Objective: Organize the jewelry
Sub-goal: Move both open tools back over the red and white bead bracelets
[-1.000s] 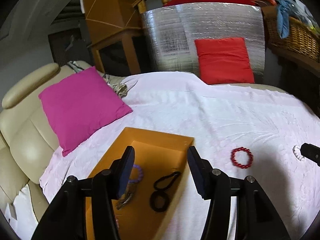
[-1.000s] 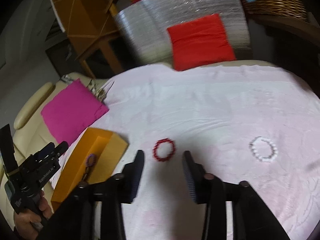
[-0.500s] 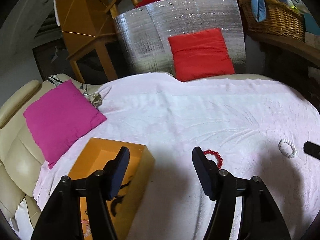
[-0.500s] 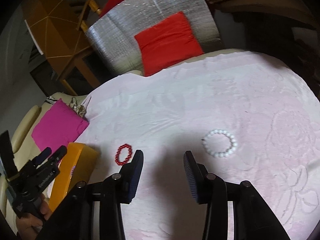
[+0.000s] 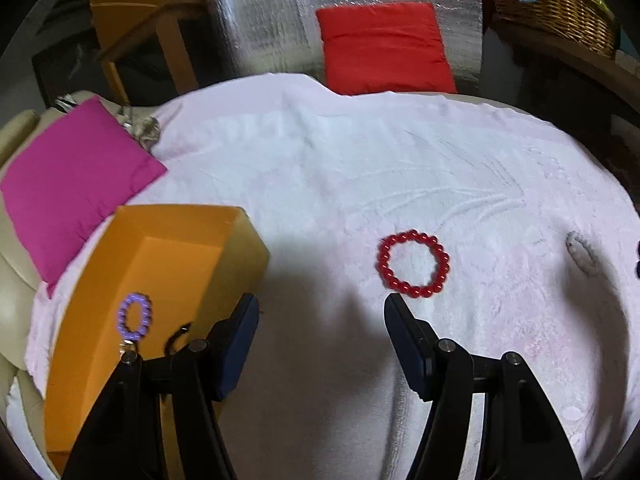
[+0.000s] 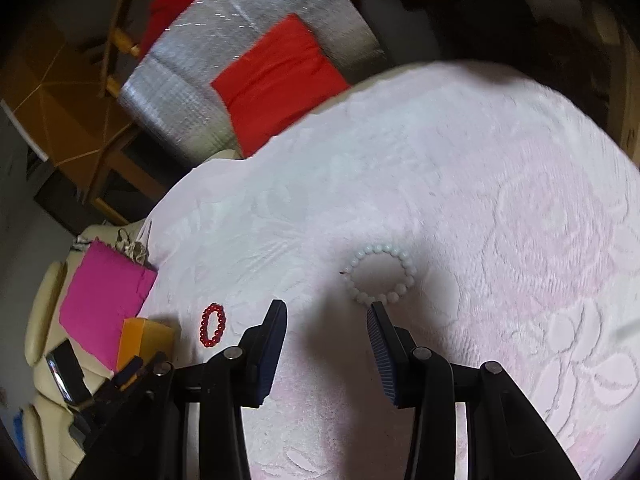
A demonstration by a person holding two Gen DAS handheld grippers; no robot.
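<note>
Left tongs (image 5: 320,312), right tongs (image 6: 328,316): apart, empty.

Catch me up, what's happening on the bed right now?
A person is sorting bracelets into the orange box, which already holds a purple bead bracelet. The left tongs, open and empty, point near the red bead bracelet on the pink blanket. The right tongs, also open and empty, hover by the white bead bracelet.

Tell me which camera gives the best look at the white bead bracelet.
The right wrist view: the white bead bracelet lies whole and near centre, just beyond the right gripper. The left wrist view catches it only as a blurred, squashed sliver at the right edge.
</note>
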